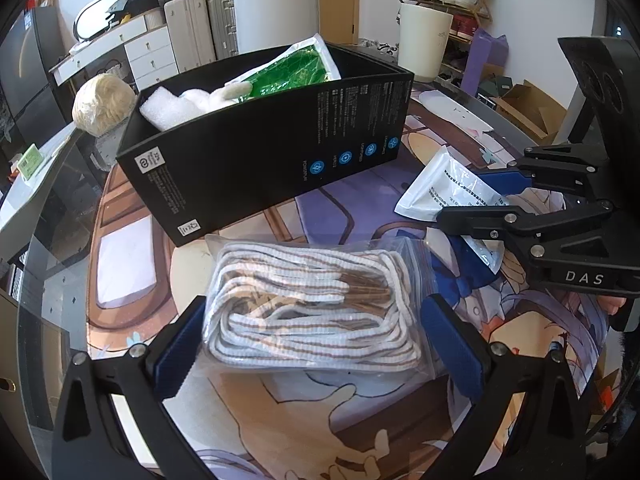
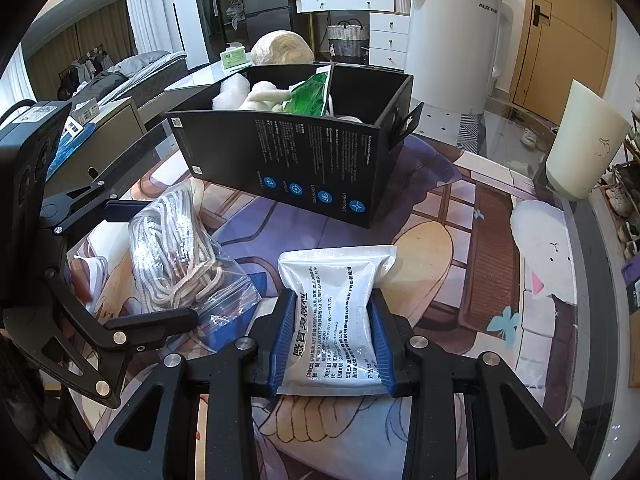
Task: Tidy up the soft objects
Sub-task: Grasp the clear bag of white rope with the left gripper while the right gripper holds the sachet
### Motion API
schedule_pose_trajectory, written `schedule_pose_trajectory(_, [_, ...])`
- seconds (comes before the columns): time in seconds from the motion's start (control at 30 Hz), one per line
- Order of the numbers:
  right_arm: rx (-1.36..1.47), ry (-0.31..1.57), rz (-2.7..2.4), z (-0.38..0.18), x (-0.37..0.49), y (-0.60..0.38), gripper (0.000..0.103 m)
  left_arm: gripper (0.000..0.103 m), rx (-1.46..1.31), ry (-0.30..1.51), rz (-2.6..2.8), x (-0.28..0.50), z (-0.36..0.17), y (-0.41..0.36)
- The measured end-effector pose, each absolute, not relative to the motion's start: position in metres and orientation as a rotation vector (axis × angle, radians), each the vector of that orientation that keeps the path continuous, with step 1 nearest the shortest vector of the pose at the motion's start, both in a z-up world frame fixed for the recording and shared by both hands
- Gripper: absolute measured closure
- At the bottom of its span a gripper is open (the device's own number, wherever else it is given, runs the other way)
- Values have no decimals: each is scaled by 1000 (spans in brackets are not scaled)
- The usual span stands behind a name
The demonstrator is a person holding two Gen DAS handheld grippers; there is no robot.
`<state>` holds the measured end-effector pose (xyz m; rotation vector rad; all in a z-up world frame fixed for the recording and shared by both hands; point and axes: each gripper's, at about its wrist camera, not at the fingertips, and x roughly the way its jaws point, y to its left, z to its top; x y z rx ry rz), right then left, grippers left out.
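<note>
While the right gripper [image 2: 330,344] grasps the white pouch [image 2: 335,312] with its long axis toward 12 o'clock, the left gripper [image 1: 320,340] stands released around the bag of cords [image 1: 316,300], lying across from 9 to 3, and the black box [image 2: 304,160] blocks the way at 12.

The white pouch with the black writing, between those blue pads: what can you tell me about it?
The white foil-like pouch printed with black text is a flat, sealed, softly puffed sachet. It is squeezed at its sides between the blue ribbed pads of the right gripper, creasing inward there. Its far end points toward the open black cardboard box, above the cartoon-printed mat. In the left wrist view it juts out of that gripper.
</note>
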<state>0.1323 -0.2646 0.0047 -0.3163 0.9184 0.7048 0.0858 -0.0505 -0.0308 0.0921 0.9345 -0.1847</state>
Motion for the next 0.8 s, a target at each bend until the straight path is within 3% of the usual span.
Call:
schedule_pose_trajectory(0.2, [-314,917,707,5,132,-265,68,18,86,893,-223,78,-27,-52])
schedule_pose_trajectory(0.8, [-248,828,760,33,123,-272,68,19,-48,719,-204,49,18,-14])
